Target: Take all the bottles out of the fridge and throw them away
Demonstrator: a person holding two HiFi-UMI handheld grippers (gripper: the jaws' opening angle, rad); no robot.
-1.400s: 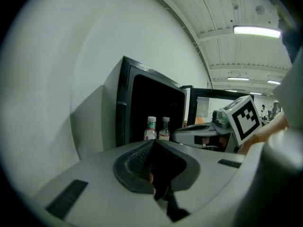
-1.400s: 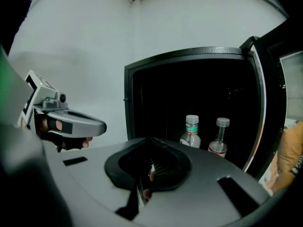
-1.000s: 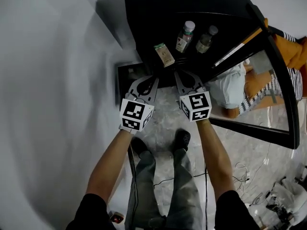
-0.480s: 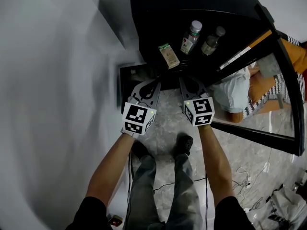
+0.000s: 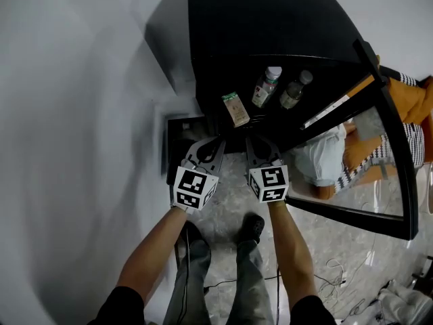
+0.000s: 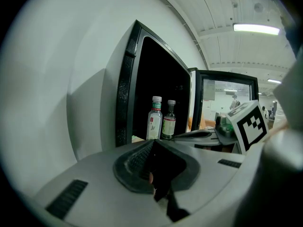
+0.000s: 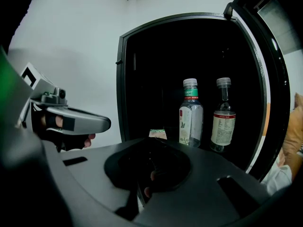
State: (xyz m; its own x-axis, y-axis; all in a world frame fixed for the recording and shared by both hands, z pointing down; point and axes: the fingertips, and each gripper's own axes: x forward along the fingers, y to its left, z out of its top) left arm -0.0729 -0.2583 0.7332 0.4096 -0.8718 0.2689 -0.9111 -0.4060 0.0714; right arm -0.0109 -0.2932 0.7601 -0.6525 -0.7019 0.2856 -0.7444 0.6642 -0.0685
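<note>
Two bottles ahead, well beyond both jaws

In the fridge, left bottle beside right bottle, small box lying left of them, door open at the right (left gripper and right gripper side by side in front).
</note>
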